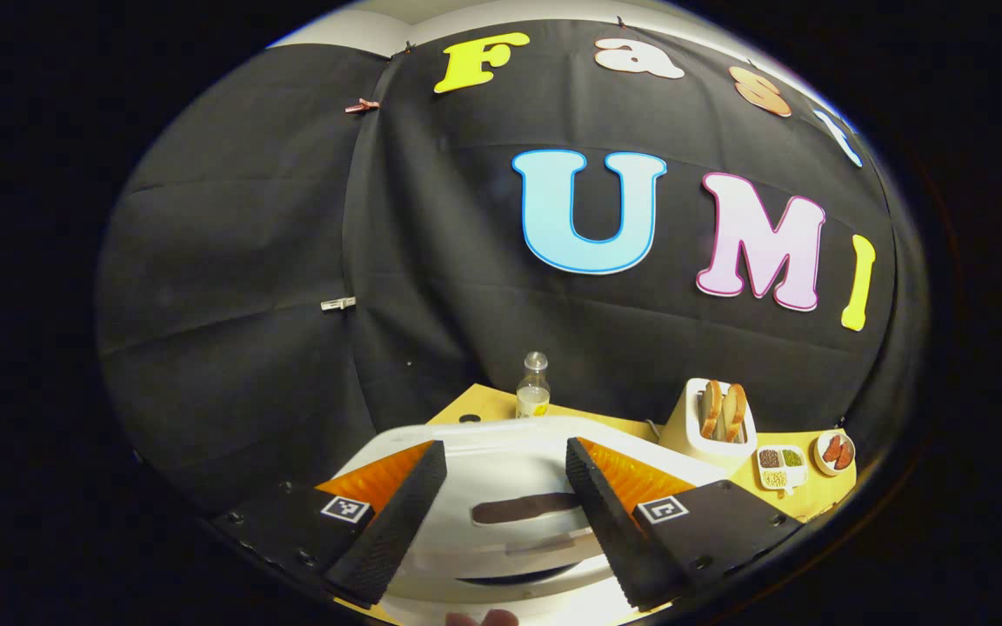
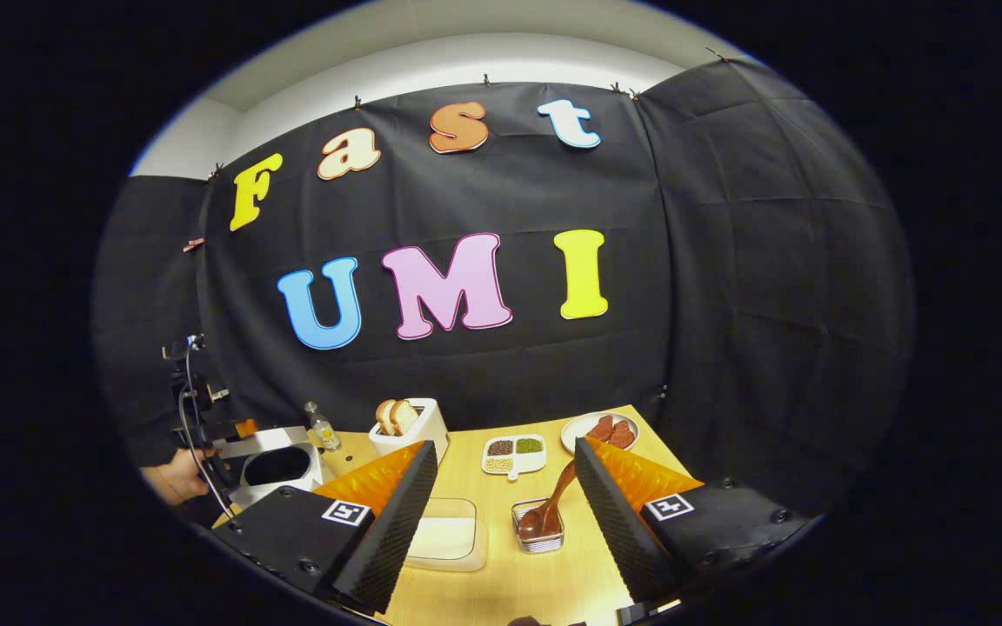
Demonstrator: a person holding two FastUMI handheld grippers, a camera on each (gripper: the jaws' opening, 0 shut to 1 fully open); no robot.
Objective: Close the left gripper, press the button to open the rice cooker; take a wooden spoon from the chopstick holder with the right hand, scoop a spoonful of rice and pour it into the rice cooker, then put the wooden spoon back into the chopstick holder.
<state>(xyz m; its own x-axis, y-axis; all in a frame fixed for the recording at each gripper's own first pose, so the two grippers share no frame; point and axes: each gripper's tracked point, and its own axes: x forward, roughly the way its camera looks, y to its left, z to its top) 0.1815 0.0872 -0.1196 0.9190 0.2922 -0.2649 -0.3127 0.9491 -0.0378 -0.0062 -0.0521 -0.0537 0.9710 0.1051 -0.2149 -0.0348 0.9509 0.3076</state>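
- Left gripper (image 1: 505,487) hangs just over the rice cooker (image 1: 501,522) near the table's (image 2: 501,582) left edge, fingers wide apart, nothing between them. Task wants them together before the button press, so that step looks not yet done.
- In the right gripper view the cooker's lid (image 2: 270,441) seems tilted up over a dark opening; can't tell for sure.
- Right gripper (image 2: 505,513) hovers over the table's near edge, fingers apart, empty.
- Wooden spoon (image 2: 551,504) stands in the chopstick holder (image 2: 539,529), a small wire basket mid-table. Bowl end sits down in the basket; handle leans up towards the far right.
- Handling guess: spoon is light, stiff and smooth, so it could twist in the pads. Grab the handle mid-length, above the basket rim. The holder looks light and may lift with the spoon.
- Rice tray (image 2: 442,539) lies just left of the holder, shallow, with white rice inside.
- Far edge: toaster (image 2: 410,428) with bread slices, divided dish (image 2: 514,455) of grains, plate (image 2: 598,429) of reddish pieces, small bottle (image 2: 322,428).
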